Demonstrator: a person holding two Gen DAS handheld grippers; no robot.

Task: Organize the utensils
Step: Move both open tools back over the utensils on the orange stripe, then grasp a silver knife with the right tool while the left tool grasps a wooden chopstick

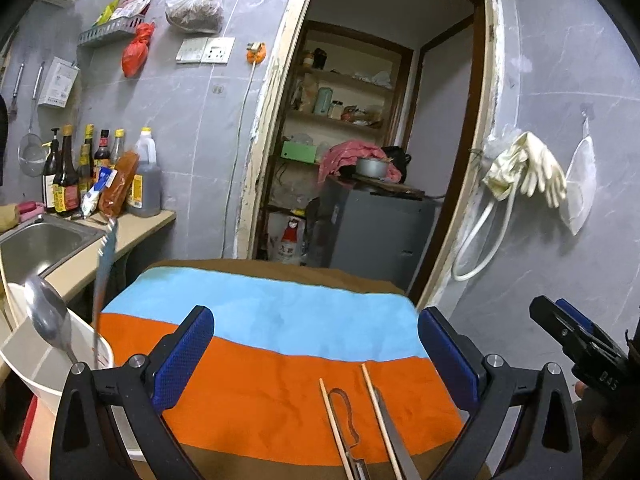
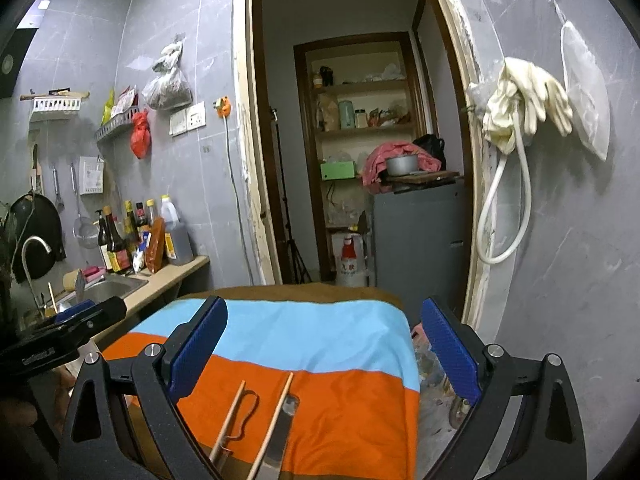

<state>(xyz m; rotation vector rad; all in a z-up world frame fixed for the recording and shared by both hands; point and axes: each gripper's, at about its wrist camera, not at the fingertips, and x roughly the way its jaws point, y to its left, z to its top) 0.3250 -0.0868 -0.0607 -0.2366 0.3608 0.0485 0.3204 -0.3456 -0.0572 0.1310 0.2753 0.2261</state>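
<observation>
Both grippers are hovering over the striped cloth with jaws spread wide and nothing between them — the left gripper and the right gripper are each gripping nothing. 2 chopsticks are lying on the orange band, near the cloth's front edge, with a wire-loop utensil between them and a flat metal handle just beside the right one. A spoon is standing tilted in a white container at the left, beside the sink.
</observation>
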